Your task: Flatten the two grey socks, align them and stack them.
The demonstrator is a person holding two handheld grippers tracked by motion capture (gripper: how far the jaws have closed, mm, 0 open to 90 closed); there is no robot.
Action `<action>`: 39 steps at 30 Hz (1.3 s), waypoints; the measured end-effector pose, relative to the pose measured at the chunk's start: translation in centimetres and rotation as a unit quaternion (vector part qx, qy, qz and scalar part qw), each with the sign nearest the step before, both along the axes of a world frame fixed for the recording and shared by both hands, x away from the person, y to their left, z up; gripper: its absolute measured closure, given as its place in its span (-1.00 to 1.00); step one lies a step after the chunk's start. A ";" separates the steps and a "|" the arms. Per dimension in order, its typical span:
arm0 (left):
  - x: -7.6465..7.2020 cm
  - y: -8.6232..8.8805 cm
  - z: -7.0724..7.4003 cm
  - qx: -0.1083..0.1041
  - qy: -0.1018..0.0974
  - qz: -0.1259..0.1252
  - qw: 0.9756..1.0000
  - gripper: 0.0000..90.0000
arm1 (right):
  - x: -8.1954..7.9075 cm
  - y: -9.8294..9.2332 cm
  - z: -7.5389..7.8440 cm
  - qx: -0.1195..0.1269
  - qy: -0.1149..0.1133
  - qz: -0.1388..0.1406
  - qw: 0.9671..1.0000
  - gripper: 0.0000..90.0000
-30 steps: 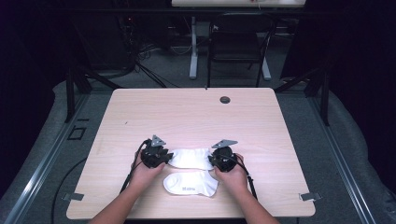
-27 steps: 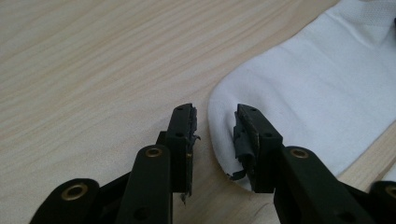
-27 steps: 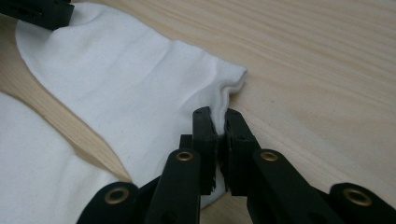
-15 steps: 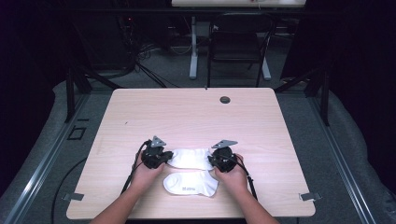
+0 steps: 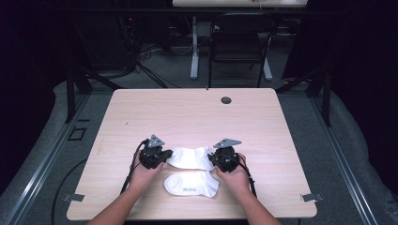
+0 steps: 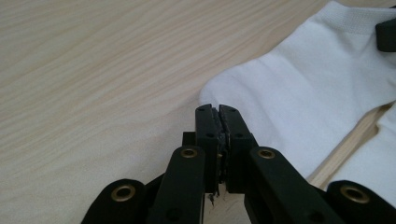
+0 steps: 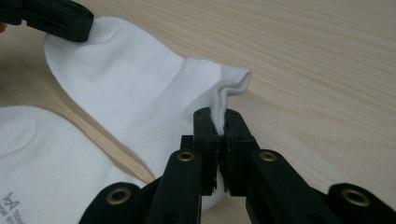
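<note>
Two white ankle socks lie near the front of the wooden table. The far sock stretches between my grippers. My left gripper has just been closing and now has its jaws pressed together on the sock's toe edge. Across from it, my right gripper is shut on the cuff, which puckers up above the tips. The near sock, with a small printed logo, lies flat and free just in front.
A dark round grommet sits near the table's far edge. Behind the table stand a black chair and cables on the floor. Bare wood stretches beyond the socks and to both sides.
</note>
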State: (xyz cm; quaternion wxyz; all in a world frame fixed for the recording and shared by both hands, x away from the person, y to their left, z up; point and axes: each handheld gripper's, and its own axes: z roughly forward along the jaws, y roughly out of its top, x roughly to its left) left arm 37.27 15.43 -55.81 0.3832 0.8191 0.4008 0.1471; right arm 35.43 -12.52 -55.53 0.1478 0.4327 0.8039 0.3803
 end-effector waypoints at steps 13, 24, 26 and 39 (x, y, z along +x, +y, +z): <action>-2.4 0.8 2.3 -0.019 0.009 -0.019 1.000 0.93 | -1.9 0.0 2.7 0.002 -0.016 0.028 0.999 0.91; -5.6 1.3 2.7 -0.032 0.007 -0.037 0.999 0.93 | -4.7 -0.7 3.0 0.012 0.000 0.046 0.999 0.91; -6.2 1.4 2.7 -0.034 0.006 -0.039 0.999 0.94 | -5.4 -0.7 2.9 0.014 0.002 0.051 0.999 0.91; -8.6 1.3 1.9 -0.040 -0.004 -0.037 0.999 0.93 | -7.8 -0.7 2.7 -0.002 -0.013 0.056 0.998 0.91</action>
